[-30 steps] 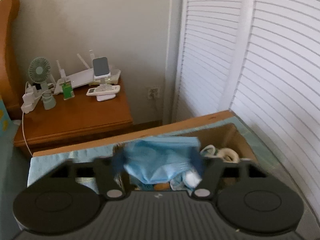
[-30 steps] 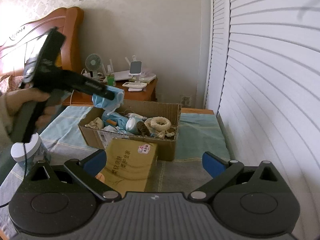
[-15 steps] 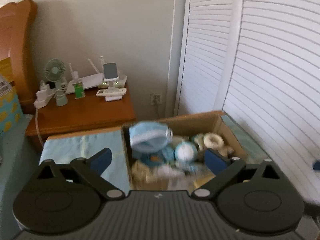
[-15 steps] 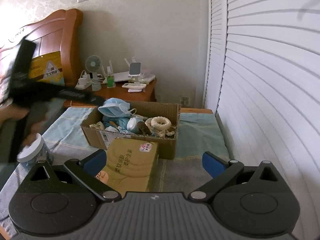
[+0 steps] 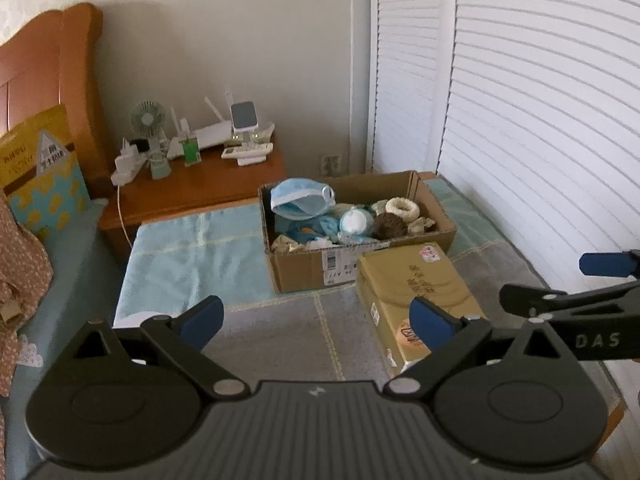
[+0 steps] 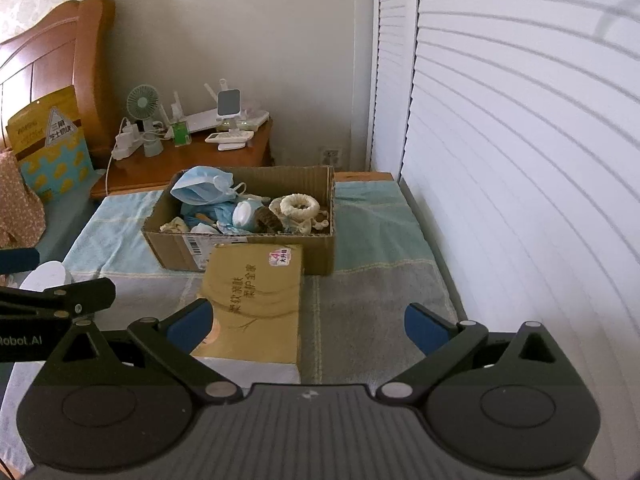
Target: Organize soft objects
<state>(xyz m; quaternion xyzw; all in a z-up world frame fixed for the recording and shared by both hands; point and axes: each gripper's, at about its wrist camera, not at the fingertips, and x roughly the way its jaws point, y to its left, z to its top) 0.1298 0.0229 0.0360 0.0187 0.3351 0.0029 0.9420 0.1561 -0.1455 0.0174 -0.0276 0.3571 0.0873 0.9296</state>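
Blue-padded, both the left gripper [image 5: 316, 322] and right gripper [image 6: 308, 322] hang spread and empty. Ahead, the yellow tissue pack [image 6: 256, 300] touches the cardboard box [image 6: 240, 248]; grip it by its narrow sides and lift slowly. The face mask [image 6: 202, 190] tops the far pile.

Corrugated brown cardboard box [image 6: 320, 248] showing matt, blue non-woven cloth mask [image 6: 202, 188] lying crumpled, tissue pack [image 6: 256, 304] appearing in slightly glossy yellow plastic film, wooden nightstand [image 5: 192, 192] gleaming polished, towel [image 5: 192, 256] looking rough terry cloth.
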